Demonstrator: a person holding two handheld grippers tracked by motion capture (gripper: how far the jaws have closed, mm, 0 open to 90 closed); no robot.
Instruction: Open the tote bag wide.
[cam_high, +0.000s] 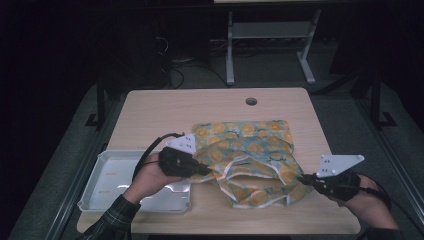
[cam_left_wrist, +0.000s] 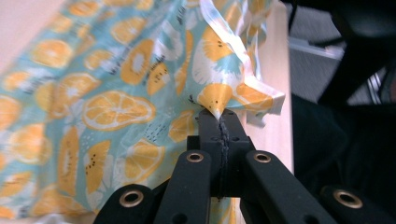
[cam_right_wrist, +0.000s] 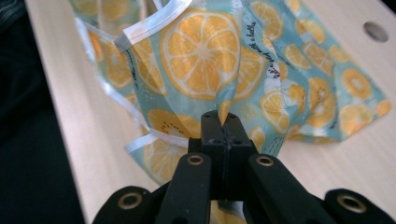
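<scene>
We see a cloth (cam_high: 250, 160) with a light blue ground and a print of orange slices, edged with a white hem. It lies on the near right part of the wooden surface (cam_high: 165, 112), with its far part flat and its near part raised and gathered into loose folds. The left gripper (cam_high: 206, 171) holds the cloth at its left side; in the left gripper view its fingers (cam_left_wrist: 210, 126) are pressed together and a small corner of the fabric (cam_left_wrist: 116, 93) is pinched between them. The right gripper (cam_high: 302, 178) holds the cloth at its near right corner, close to the near edge of the surface. In the right gripper view the fingers (cam_right_wrist: 215, 128) are also pressed together, pinching a fold of the fabric (cam_right_wrist: 201, 51) just under a big orange slice. Between the two grippers the cloth hangs a little slack, and its lower folds touch the surface. A white tray (cam_high: 115, 175) stands at the near left corner of the surface, under the left hand (cam_high: 150, 176). A round hole (cam_high: 251, 101) is near the far edge, well apart from the cloth.
</scene>
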